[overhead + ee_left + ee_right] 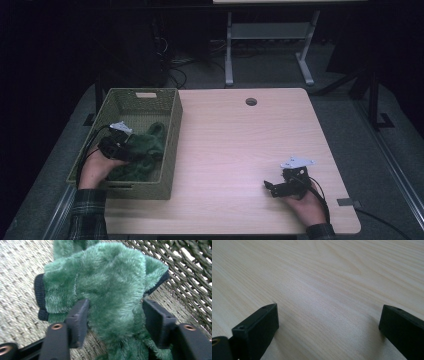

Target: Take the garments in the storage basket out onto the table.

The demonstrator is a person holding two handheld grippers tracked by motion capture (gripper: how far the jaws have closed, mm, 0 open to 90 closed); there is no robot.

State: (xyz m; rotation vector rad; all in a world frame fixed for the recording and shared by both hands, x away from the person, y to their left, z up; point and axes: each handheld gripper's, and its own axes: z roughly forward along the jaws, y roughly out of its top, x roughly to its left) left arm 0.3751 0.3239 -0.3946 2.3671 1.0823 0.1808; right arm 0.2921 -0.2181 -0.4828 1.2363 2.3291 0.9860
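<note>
A green fleece garment (152,140) with dark trim lies bunched in a woven olive basket (172,135) at the table's left edge. My left gripper (132,150) reaches down into the basket from the near side. In the left gripper view the fleece (110,277) fills the gap between the jaws, and both pads (80,315) press against the fabric, so my left gripper (115,307) is shut on it. My right gripper (270,187) rests on the bare table near the front right, pointing left. Its jaws stand wide apart over the wood, and the right gripper (328,312) holds nothing.
The light wooden table (240,145) has a round cable hole (251,101) near its far edge. The basket's woven wall (190,272) rises close behind the fleece. A desk frame and cables stand on the dark floor beyond the table.
</note>
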